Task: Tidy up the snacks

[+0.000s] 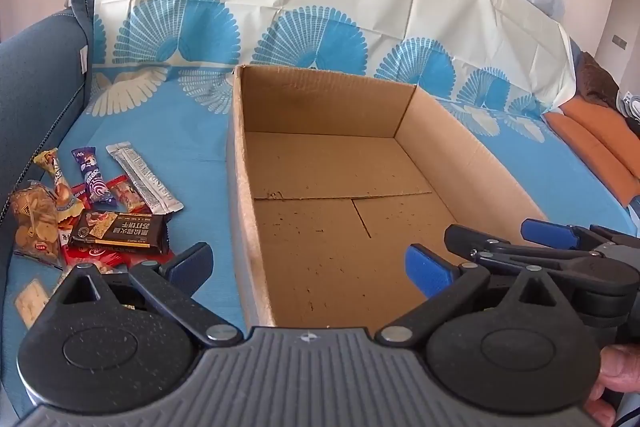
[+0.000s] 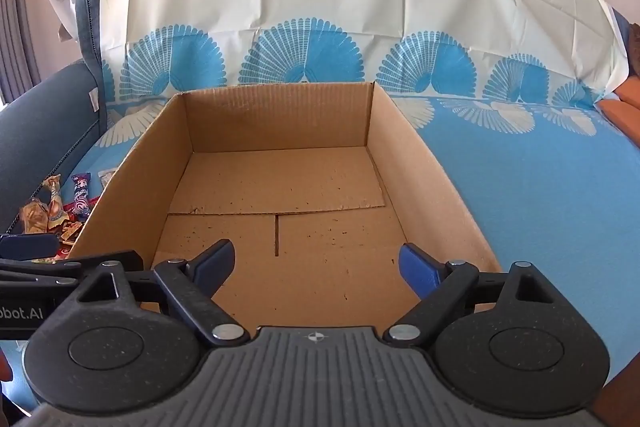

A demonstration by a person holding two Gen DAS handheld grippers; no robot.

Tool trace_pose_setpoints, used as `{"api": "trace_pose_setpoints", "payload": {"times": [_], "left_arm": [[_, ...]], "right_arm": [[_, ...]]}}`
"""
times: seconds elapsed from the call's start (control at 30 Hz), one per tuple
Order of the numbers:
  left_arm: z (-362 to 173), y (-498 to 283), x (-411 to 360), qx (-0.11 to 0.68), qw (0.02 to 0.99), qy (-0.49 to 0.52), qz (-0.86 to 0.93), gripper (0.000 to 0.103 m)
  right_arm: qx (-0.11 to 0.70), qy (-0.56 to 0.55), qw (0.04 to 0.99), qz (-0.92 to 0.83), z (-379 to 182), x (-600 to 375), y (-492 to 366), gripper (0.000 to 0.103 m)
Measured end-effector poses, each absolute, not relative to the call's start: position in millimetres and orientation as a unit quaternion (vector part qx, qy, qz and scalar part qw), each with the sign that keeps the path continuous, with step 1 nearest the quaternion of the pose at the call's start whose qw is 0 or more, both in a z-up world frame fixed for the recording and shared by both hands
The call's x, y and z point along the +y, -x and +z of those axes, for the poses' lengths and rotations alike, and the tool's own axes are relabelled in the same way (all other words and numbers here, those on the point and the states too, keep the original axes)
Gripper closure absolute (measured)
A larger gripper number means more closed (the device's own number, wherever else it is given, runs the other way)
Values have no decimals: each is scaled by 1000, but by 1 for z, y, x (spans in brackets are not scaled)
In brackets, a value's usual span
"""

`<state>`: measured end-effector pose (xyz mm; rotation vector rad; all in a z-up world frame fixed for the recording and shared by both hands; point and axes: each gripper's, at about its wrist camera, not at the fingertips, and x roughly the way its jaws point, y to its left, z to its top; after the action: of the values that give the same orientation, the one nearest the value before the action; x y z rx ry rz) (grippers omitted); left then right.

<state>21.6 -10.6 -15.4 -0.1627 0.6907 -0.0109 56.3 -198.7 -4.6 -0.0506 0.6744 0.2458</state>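
Note:
An open cardboard box (image 1: 240,163) with nothing in it sits on a blue patterned cloth; it also fills the right wrist view (image 2: 132,183). A pile of wrapped snacks (image 1: 116,235) lies left of the box: a dark cracker pack, a silver bar (image 1: 142,177), a purple wrapper (image 1: 93,179), a bag of biscuits (image 1: 34,223). Part of the pile shows in the right wrist view (image 2: 60,211). My left gripper (image 1: 308,269) is open and empty over the box's near left wall. My right gripper (image 2: 316,267) is open and empty over the box's near end, and shows in the left wrist view (image 1: 508,233).
A cream and blue fan-patterned cloth (image 1: 280,7) covers the sofa back behind the box. A blue sofa armrest (image 1: 36,87) stands at the left. Orange cushions (image 1: 592,143) lie at the far right. Bare cloth (image 2: 540,195) lies right of the box.

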Motion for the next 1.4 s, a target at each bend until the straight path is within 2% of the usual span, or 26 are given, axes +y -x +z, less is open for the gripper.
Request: {"api": "trace_pose_setpoints", "payload": {"times": [0.57, 0.77, 0.9, 0.93, 1.1, 1.27, 1.4], "left_arm": [[-15, -22, -10, 339, 937, 83, -8, 1], [-14, -21, -9, 339, 938, 76, -8, 6], [-14, -20, -3, 340, 938, 76, -4, 26], [-14, -19, -1, 339, 938, 78, -4, 36], [-11, -13, 15, 337, 938, 81, 11, 58], [-3, -4, 44, 337, 936, 102, 24, 63], [14, -6, 75, 343, 934, 101, 22, 63]], "right_arm": [[319, 28, 940, 120, -7, -195, -54, 16], [300, 35, 946, 115, -2, -193, -54, 16], [306, 28, 943, 125, 0, -188, -55, 17], [307, 28, 942, 130, 0, -186, -54, 20], [295, 38, 943, 152, 3, -165, -47, 36], [274, 26, 945, 176, 11, -140, -42, 44], [260, -5, 943, 210, 19, -116, -32, 44]]}}
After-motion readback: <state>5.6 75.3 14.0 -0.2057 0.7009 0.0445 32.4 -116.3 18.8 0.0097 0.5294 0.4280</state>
